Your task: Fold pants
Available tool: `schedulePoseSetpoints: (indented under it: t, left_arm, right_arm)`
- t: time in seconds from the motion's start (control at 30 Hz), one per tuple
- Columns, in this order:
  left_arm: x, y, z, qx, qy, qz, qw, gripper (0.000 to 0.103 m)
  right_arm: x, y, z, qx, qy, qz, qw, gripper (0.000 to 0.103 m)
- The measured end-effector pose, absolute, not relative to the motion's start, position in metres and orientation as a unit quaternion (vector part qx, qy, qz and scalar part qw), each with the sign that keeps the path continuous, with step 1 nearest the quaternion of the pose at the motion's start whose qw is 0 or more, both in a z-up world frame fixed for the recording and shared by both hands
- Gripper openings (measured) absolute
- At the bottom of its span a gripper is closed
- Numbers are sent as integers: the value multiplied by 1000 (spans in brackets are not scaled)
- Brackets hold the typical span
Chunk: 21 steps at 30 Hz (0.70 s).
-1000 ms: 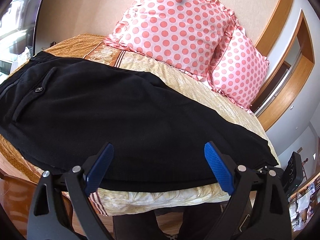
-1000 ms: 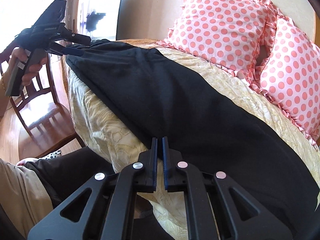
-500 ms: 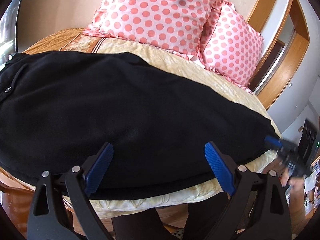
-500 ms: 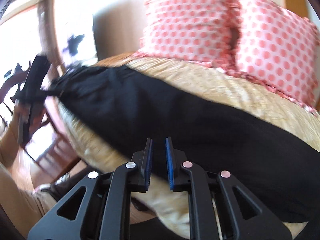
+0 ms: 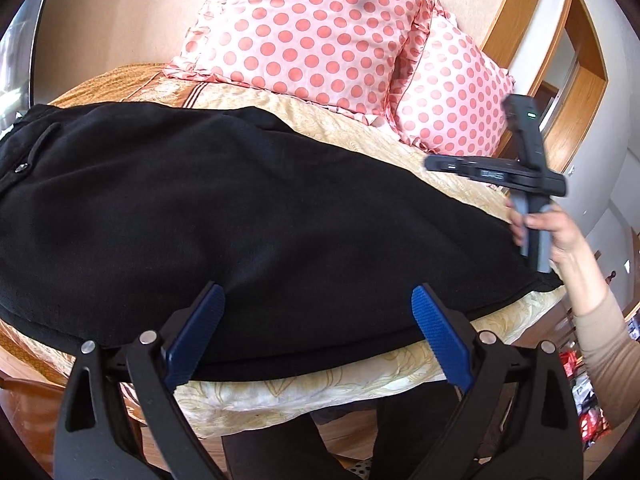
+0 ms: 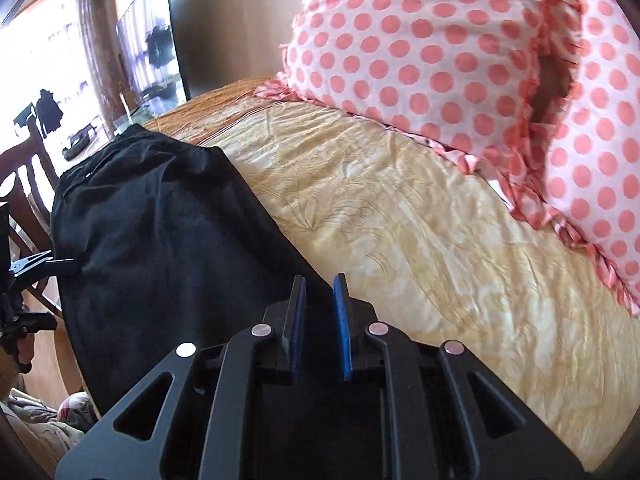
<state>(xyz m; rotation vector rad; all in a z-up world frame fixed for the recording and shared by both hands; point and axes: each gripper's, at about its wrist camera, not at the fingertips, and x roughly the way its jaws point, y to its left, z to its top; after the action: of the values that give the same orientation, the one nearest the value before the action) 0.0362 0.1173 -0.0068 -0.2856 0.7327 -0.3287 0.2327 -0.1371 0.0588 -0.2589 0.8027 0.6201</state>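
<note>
Black pants (image 5: 240, 216) on yellow bedspread (image 6: 400, 216), polka-dot pillows (image 5: 320, 36), left jaws wide apart, right jaws seemingly slightly parted.

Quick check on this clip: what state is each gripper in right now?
Left gripper: jaws wide open, holding nothing, above the black fabric pants.
Right gripper: jaws narrowly apart; whether they pinch the pants' fabric cannot be told.

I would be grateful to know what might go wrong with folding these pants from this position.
1. The black pants overhang the near edge of the bed; a tug may slide them off.
2. The left gripper is open wide; closing might pinch the bedspread too.
3. The right gripper, narrowly open, may catch only one layer.
</note>
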Motion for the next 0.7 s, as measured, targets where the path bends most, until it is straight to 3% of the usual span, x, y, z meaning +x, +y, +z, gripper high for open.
schedulePoseSetpoints:
  t: [0.2,0.47,0.53,0.63,0.7]
  left_arm:
    - [36,112,-7,-126,350,-166,913,101]
    - [35,111,-8,-110,347,-169,916,101]
    - [35,110,-8,-108,346,-169,916,101]
    - [35,110,-8,-107,345,-169,917,101]
    - [35,109,-8,-107,345,-169,917,101]
  right_arm:
    - [252,-99,34,-172,415,305,840,15]
    - [221,-101,25,-189,397,329,836,16]
    - [226,-102,25,-184,400,330,835,19]
    - [235,-97,26,-180,399,336,834,34]
    - [240,-93,25,-175,403,354,825,35]
